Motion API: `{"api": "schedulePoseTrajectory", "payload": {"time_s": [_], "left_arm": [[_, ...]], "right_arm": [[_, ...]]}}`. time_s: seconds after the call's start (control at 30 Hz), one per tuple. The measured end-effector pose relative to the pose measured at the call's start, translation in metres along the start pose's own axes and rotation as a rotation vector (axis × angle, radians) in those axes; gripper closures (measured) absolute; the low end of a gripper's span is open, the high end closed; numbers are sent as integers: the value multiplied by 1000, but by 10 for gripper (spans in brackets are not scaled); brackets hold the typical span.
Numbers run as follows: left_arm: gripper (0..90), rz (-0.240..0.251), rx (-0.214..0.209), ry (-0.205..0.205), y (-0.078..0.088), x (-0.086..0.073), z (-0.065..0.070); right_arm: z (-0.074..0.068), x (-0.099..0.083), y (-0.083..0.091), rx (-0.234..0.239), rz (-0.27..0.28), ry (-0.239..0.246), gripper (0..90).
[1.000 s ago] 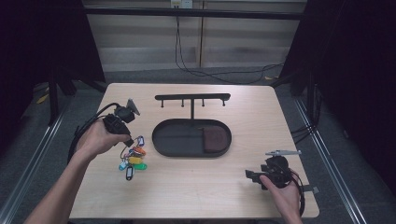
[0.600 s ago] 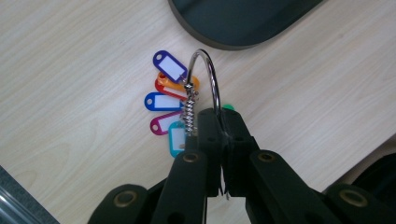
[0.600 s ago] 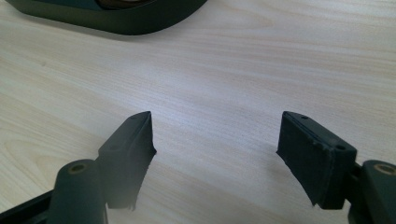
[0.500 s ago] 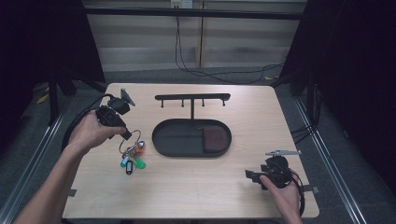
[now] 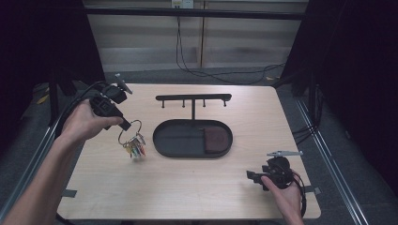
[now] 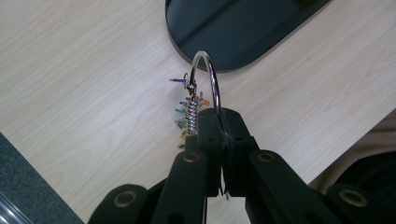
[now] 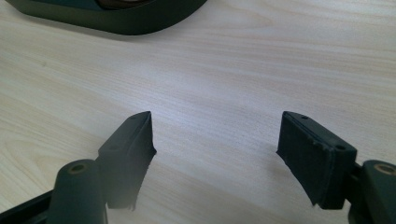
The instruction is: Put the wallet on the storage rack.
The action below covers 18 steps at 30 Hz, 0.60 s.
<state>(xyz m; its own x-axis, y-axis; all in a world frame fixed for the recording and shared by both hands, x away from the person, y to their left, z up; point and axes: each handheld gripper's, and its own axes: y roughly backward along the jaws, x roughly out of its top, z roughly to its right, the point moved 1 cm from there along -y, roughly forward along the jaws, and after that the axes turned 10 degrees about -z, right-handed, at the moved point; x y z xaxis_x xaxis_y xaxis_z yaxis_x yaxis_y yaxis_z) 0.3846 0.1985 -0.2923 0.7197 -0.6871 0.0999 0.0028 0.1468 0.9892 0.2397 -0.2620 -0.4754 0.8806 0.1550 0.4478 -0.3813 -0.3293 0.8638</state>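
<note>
A large metal key ring [image 5: 130, 128] [image 6: 208, 77] carries a bunch of keys with coloured tags [image 5: 134, 149] [image 6: 187, 112]. It hangs in the air left of the black oval tray [image 5: 165, 140], and my left gripper [image 5: 126, 125] [image 6: 219, 117] is shut on the ring's lower arc. In the left gripper view the keys dangle beside the jaws over the pale wood. My right gripper [image 5: 251, 176] [image 7: 215, 135] rests low at the table's front right, its jaws wide open with bare wood between them. A brown wallet [image 5: 215, 139] lies in the tray's right half.
A black rack with small hooks [image 5: 193, 98] stands on a post behind the tray. The tray's rim [image 7: 116, 21] lies ahead of the right gripper. Cables trail off the table's left edge [image 5: 70, 105]. Dark curtains close both sides.
My left gripper has risen and lifted the key ring off the table; the keys now hang free. The right gripper has not moved.
</note>
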Motion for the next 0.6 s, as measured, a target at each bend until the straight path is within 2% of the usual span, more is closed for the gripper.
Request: {"api": "schedulePoseTrajectory", "payload": {"time_s": [0.33, 0.6], "left_arm": [[883, 0, 17, -36, 19, 9, 9], [883, 14, 25, -88, 37, 25, 26]], "right_arm": [[0, 0, -1, 3, -1, -5, 263], [1, 0, 0, 4, -1, -6, 263]]}}
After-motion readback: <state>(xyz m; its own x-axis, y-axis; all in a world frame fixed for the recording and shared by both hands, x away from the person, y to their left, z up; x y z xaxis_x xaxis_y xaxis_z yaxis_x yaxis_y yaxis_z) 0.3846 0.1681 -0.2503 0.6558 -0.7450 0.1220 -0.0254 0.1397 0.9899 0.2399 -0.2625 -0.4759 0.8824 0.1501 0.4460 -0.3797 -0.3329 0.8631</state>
